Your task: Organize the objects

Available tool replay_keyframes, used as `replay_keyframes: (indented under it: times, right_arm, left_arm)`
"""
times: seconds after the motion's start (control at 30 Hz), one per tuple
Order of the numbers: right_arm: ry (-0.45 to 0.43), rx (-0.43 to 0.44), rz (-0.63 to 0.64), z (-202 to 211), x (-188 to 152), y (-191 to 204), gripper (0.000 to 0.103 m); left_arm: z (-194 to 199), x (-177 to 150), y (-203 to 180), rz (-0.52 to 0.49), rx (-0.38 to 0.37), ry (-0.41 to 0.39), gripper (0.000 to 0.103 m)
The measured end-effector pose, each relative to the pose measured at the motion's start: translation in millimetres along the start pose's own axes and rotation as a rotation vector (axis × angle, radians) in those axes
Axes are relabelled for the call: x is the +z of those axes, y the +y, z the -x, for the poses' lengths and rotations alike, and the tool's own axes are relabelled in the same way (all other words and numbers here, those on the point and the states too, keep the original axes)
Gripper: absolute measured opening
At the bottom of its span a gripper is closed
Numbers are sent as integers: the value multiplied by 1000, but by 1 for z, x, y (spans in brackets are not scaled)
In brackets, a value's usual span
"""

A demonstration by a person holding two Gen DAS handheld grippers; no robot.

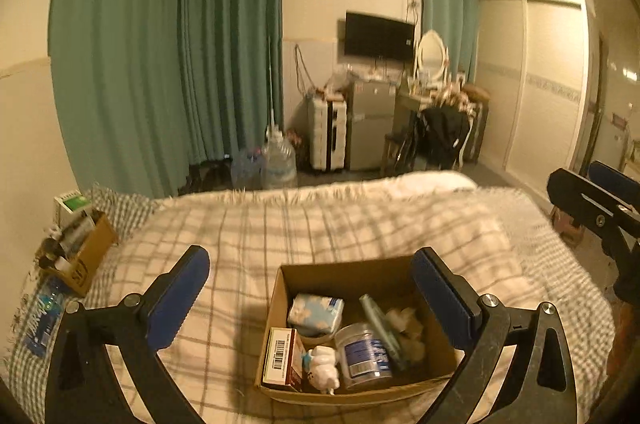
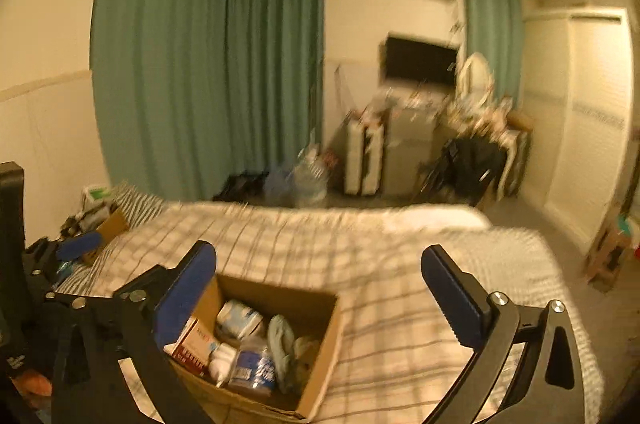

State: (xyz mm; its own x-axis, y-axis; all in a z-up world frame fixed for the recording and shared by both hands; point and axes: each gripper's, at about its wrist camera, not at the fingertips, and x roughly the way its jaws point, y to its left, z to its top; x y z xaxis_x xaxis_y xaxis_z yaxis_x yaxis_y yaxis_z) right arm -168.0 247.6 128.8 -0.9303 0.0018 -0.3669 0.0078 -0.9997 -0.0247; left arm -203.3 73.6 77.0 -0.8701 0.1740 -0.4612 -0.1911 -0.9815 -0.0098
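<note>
An open cardboard box (image 1: 394, 274) sits on the checked bed near me; it also shows in the right wrist view (image 2: 320, 356). Inside lie a tissue pack (image 1: 316, 314), a red-and-white carton (image 1: 282, 356), a clear jar with a blue label (image 1: 364, 354), a white figure (image 1: 324, 368) and a pale green tube (image 1: 378, 324). My left gripper (image 1: 310, 278) is open and empty above the box's near side. My right gripper (image 2: 318, 272) is open and empty, with the box under its left finger. The right gripper also shows at the right edge of the left wrist view (image 1: 592, 200).
A second cardboard box (image 1: 90, 252) with bottles stands at the bed's left edge by a checked pillow (image 1: 120, 208). A blue-labelled pack (image 1: 42, 316) lies near it. Beyond the bed are green curtains, water jugs (image 1: 280, 160), a suitcase, a small fridge and a dressing table.
</note>
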Motion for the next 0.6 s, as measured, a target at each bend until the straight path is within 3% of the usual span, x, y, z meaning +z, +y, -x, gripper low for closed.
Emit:
replay_keyframes:
  times: [0.13,0.23,0.33,0.43,0.6]
  right_arm:
    - [-60,-20,-5,49,10,-3,102]
    - [-98,-31,-11,81,8,-6,102]
    - [-113,-38,-13,102,1,-7,102]
    - [-121,-63,-15,117,-13,-5,102]
    - [-114,-107,-12,124,-45,-4,102]
  left_arm:
    - [46,10,-2,-4,-10,-73,103]
    - [81,9,-6,-19,44,-154,103]
    - [108,2,-9,-41,44,-210,103]
    - [130,-13,-9,-10,66,-244,103]
    - [134,-45,-3,44,47,-242,103]
